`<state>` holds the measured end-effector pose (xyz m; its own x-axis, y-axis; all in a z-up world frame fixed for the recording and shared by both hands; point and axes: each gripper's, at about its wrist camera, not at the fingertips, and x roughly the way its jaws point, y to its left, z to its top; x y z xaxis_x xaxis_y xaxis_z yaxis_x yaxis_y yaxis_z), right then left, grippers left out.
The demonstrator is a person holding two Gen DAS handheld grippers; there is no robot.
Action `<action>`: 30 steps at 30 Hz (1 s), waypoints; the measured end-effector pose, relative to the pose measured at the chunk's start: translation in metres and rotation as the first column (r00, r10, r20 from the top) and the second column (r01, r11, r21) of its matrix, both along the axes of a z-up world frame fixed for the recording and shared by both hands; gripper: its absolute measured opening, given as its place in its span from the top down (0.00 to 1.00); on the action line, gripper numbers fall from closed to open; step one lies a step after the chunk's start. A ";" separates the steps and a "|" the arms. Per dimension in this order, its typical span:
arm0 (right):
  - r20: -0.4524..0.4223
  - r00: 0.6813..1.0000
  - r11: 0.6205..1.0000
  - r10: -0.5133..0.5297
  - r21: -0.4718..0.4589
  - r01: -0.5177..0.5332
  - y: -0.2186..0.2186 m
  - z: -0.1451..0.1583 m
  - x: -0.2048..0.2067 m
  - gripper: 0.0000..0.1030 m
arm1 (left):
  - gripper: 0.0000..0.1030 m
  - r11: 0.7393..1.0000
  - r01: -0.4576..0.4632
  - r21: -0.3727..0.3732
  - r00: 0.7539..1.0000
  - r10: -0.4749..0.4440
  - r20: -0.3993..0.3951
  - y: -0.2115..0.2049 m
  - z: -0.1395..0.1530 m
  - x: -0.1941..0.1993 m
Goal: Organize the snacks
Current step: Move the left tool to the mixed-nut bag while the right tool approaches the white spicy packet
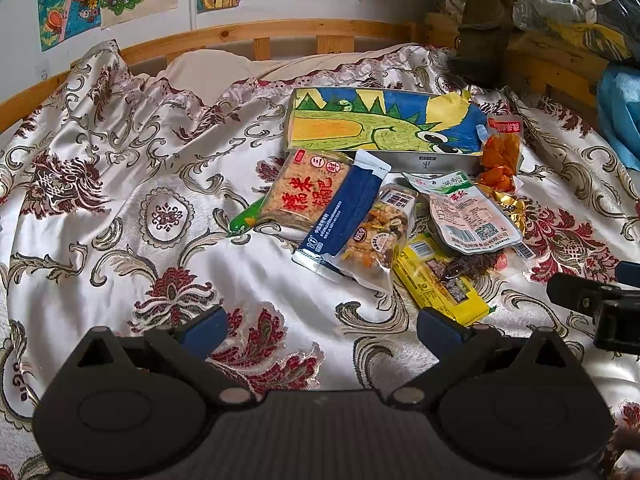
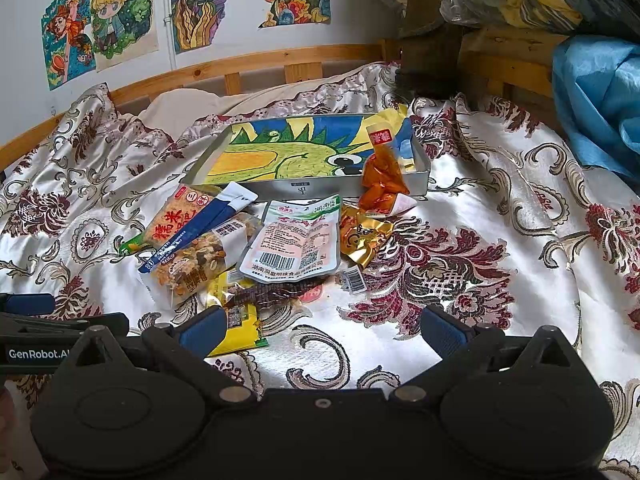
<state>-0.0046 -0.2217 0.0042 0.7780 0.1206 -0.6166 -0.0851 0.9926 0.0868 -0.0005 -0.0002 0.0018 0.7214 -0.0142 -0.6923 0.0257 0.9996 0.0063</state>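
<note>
The yellow packet (image 2: 240,326) lies partly under the nut mix bag (image 2: 192,264) and a blue finger pad (image 2: 202,330). The green wrapper (image 1: 246,220) shows only its tip beneath the rice cracker pack (image 1: 304,192). Print stays too small to read.

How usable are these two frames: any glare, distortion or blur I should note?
Left wrist view: strong fisheye bending of the wooden bed rail, dark corner vignette, bright sheen on the satin bedspread; snack print stays sharp. Right wrist view: same curvature, glare on the white snack packet and bedspread; open right gripper in focus.
</note>
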 end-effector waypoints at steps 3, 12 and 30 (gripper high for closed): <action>0.003 1.000 1.000 0.002 -0.002 -0.002 -0.001 0.000 0.000 0.01 | 0.00 1.000 -0.005 0.001 1.000 0.005 0.002 0.002 -0.001 0.001; 0.048 0.994 0.995 0.095 -0.006 -0.095 0.002 0.012 0.007 0.01 | 0.00 1.000 -0.009 0.015 0.999 0.009 0.036 0.003 0.003 0.010; -0.122 0.959 0.958 0.257 -0.096 -0.269 -0.004 0.034 0.110 0.01 | 0.00 0.982 0.181 -0.058 0.976 -0.172 0.138 0.013 0.001 0.103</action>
